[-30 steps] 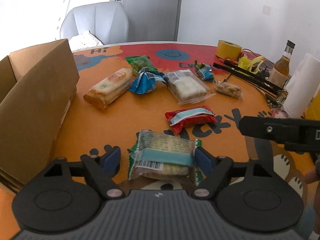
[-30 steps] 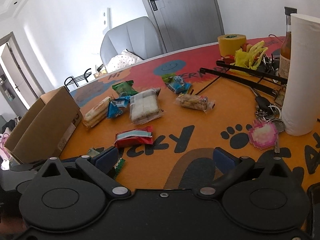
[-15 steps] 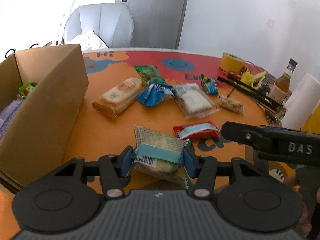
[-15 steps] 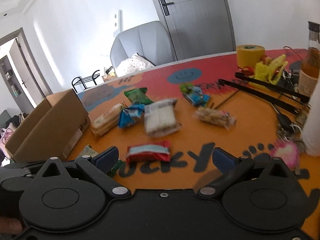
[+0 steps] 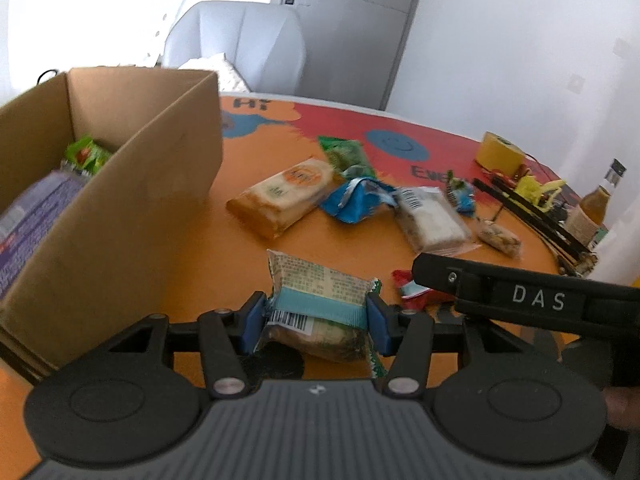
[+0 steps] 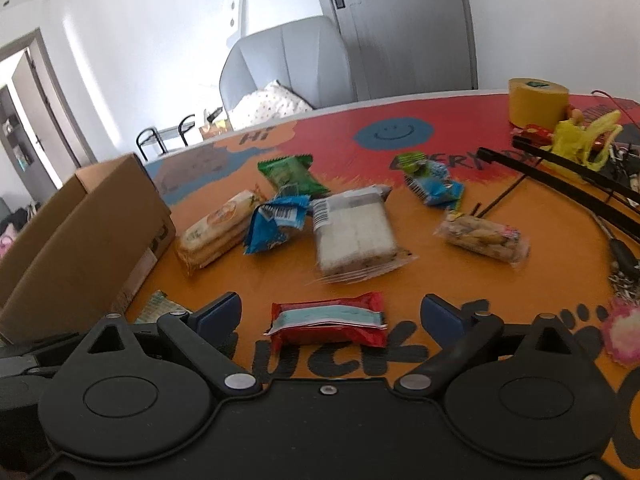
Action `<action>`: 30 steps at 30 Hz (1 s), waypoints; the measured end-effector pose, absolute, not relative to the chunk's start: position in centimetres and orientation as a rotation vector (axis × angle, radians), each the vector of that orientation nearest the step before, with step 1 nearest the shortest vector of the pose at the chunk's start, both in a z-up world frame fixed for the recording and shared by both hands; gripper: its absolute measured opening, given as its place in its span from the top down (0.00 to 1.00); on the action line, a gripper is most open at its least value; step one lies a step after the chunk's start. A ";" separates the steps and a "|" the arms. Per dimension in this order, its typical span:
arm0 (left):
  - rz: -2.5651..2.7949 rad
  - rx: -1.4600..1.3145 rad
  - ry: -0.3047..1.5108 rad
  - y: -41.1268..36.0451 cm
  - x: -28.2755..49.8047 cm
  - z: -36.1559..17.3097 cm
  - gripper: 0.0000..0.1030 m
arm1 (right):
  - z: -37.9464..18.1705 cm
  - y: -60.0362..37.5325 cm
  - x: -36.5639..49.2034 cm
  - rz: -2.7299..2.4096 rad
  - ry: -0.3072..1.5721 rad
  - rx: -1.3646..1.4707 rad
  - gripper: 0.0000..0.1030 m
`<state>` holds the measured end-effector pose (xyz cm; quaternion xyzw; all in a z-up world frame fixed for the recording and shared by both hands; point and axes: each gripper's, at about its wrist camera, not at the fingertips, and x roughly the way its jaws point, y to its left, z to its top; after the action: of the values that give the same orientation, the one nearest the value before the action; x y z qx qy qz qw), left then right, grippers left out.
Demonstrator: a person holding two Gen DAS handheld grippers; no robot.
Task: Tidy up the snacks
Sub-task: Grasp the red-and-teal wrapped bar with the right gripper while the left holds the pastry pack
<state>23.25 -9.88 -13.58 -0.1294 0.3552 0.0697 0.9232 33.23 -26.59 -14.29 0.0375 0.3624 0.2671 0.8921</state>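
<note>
My left gripper (image 5: pixel 316 322) is shut on a green-and-tan snack packet (image 5: pixel 320 300) and holds it above the orange table, right of the open cardboard box (image 5: pixel 120 200). The box holds a purple pack (image 5: pixel 32 216) and a green packet (image 5: pixel 82 156). My right gripper (image 6: pixel 330 312) is open, its fingers either side of a red snack packet (image 6: pixel 328 320) lying on the table. Further back lie an orange biscuit pack (image 6: pixel 216 232), a blue packet (image 6: pixel 272 228), a clear cake pack (image 6: pixel 352 236), a green packet (image 6: pixel 292 174) and a nut bar (image 6: pixel 484 238).
A yellow tape roll (image 6: pixel 538 100), black rods (image 6: pixel 560 172), keys and a pink item (image 6: pixel 624 332) crowd the table's right side. A bottle (image 5: pixel 596 204) stands at the right. A grey chair (image 6: pixel 288 64) is behind the table. The box (image 6: pixel 76 240) stands at the left.
My left gripper closed on the green-and-tan packet, lifted it and moved toward the box. My right gripper moved left and forward until the red packet sits between its fingers.
</note>
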 end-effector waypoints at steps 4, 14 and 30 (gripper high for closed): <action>0.148 -0.255 0.719 -9.8 23.2 -13.7 0.49 | -14.5 -25.6 33.4 0.554 0.763 0.051 0.12; 0.144 -0.211 0.710 -10.3 23.1 -13.8 0.49 | -14.6 -26.0 33.5 0.518 0.763 -0.008 0.21; 0.134 -0.249 0.702 -10.1 22.9 -13.5 0.49 | -14.0 -27.9 32.6 0.494 0.738 -0.050 0.24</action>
<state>22.94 -10.14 -13.45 -0.1217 0.3427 0.0652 0.9293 32.63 -27.94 -14.01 -0.0240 0.3568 0.2390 0.9028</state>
